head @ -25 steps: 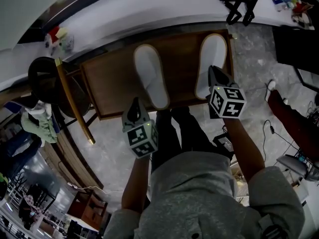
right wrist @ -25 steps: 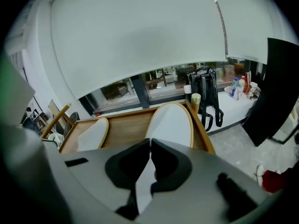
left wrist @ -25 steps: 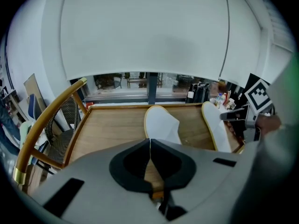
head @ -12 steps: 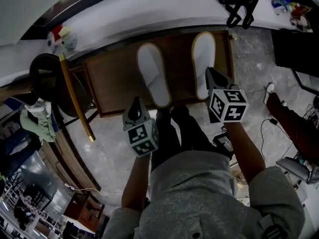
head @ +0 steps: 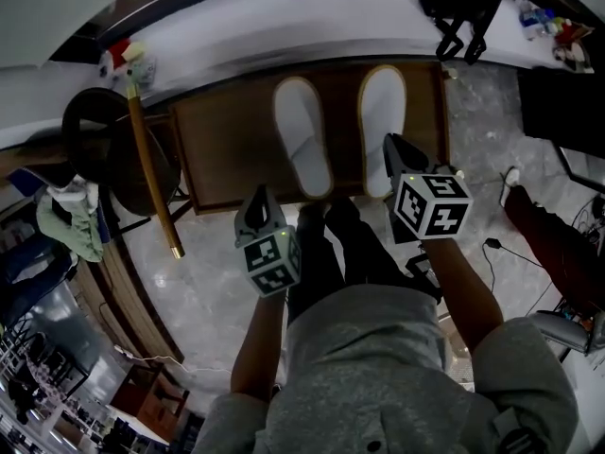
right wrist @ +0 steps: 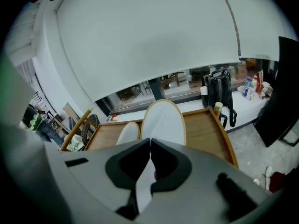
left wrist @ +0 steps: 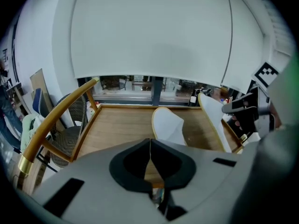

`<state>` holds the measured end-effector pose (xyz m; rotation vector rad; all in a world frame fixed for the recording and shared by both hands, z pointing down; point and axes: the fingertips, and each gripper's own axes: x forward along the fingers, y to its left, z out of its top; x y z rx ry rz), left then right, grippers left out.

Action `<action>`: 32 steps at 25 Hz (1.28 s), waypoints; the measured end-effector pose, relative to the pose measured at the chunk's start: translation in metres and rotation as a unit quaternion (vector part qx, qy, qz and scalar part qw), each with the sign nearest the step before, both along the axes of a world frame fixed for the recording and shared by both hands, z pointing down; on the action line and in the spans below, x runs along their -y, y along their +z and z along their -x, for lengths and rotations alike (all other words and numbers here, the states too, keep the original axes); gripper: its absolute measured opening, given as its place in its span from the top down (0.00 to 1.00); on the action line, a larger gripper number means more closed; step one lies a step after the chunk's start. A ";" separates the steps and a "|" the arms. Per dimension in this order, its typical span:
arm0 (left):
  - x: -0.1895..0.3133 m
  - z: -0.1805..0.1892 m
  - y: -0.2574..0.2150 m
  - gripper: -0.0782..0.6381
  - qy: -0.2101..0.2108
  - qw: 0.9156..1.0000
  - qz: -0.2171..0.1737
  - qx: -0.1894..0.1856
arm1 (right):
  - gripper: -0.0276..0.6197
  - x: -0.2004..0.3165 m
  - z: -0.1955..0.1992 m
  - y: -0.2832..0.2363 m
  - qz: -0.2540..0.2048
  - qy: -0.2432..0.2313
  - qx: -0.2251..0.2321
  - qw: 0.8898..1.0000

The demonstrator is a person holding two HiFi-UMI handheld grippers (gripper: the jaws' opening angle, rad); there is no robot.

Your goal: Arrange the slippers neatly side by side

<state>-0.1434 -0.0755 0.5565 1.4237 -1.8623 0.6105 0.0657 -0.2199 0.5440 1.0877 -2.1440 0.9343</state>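
At the far left a chair (head: 99,149) stands just beside the left edge of the bench (head: 222,145), its wooden arm slanting along that edge. The bench is a low wooden top with a raised rim. Its left half is bare wood, the widest free stretch on it.

The left slipper (head: 302,145) lies near the middle, toe toward the far edge and heel at the near edge, turned slightly off square. A strip of bare wood separates it from the right slipper (head: 381,112), which lies close to the right edge with its toe near the far right corner.

The left gripper (head: 261,197) hovers over the floor (head: 203,282) just short of the near edge, jaws pressed together with nothing between them. The right gripper (head: 389,145) reaches in over the near edge, with its jaws clamped on the heel end of the right slipper.

Beyond the far edge runs a white ledge (head: 236,36), with a black bag (head: 458,3) on it past the far right corner.

The head view hides both sets of jaws. The left gripper view shows its tips (left wrist: 150,143) meeting, and the left slipper (left wrist: 168,125) ahead. The right gripper view shows white slipper fabric pinched below its tips (right wrist: 150,141), and the bag's straps hanging over the ledge.
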 end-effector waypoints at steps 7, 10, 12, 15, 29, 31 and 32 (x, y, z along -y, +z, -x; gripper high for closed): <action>-0.011 0.011 -0.002 0.86 -0.013 1.000 0.004 -0.002 | 0.91 -0.008 0.023 0.028 0.019 -0.016 -0.012 1.000; -0.016 0.019 0.000 0.86 -0.021 1.000 0.010 0.001 | 0.91 -0.009 0.036 0.046 0.031 -0.021 -0.012 0.999; -0.020 0.026 0.002 0.86 -0.024 1.000 0.014 0.004 | 0.91 -0.006 0.042 0.053 0.034 -0.017 -0.015 0.999; -0.026 0.034 0.005 0.86 -0.029 0.999 0.021 0.006 | 0.91 -0.003 0.049 0.064 0.044 -0.011 -0.014 0.999; -0.025 0.032 0.007 0.86 -0.032 0.999 0.021 -0.003 | 0.91 -0.004 0.067 0.076 0.051 -0.025 -0.017 0.998; -0.025 0.033 0.008 0.86 -0.031 0.999 0.020 -0.006 | 0.91 -0.005 0.067 0.078 0.047 -0.033 -0.023 0.998; -0.025 0.033 0.009 0.86 -0.029 0.999 0.020 -0.007 | 0.91 -0.005 0.067 0.077 0.043 -0.037 -0.025 0.998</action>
